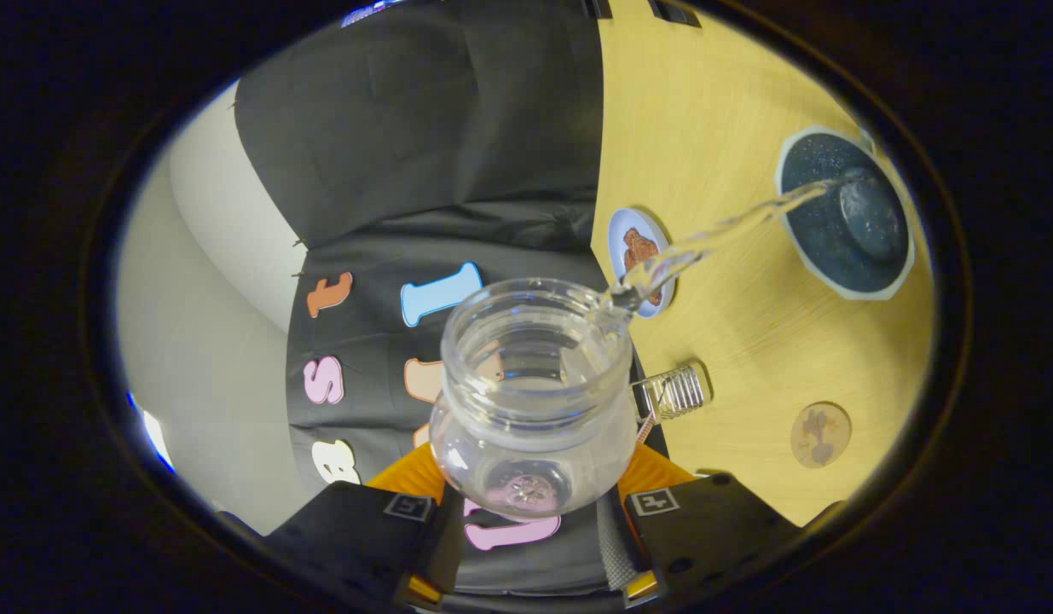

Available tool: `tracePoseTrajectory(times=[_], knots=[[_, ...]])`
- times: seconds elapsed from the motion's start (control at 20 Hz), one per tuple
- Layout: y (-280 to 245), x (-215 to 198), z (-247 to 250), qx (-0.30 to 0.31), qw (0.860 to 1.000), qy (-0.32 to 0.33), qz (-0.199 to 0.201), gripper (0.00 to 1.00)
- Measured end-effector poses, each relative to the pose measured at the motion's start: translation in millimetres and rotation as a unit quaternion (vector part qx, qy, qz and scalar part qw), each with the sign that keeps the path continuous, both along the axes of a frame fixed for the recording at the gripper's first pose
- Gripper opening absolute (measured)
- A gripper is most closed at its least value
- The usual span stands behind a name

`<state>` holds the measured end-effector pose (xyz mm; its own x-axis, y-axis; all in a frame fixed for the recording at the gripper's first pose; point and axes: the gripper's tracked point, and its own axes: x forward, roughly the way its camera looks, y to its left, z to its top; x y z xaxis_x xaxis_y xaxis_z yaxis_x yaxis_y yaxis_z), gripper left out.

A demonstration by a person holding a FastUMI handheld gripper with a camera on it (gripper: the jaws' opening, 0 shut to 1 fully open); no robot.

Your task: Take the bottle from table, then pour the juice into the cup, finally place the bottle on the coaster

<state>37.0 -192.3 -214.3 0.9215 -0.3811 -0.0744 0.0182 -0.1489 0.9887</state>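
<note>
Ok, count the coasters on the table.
2. A round pale-rimmed coaster lies just beyond the bottle mouth, under the poured stream. A brown coaster lies nearer the fingers, beside the small ribbed clear thing. The bottle may hide others.

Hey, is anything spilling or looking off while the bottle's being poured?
Nothing stands out. The gripper is shut on the tilted bottle, and its clear stream arcs across the table into the dark cup. No puddle shows on the wood.
</note>
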Motion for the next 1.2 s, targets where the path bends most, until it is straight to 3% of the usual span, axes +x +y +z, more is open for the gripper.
tracePoseTrajectory(times=[1.2], knots=[[2.9, 1.0, 0.2, 0.041, 0.999, -0.011, -0.005, 0.69]])
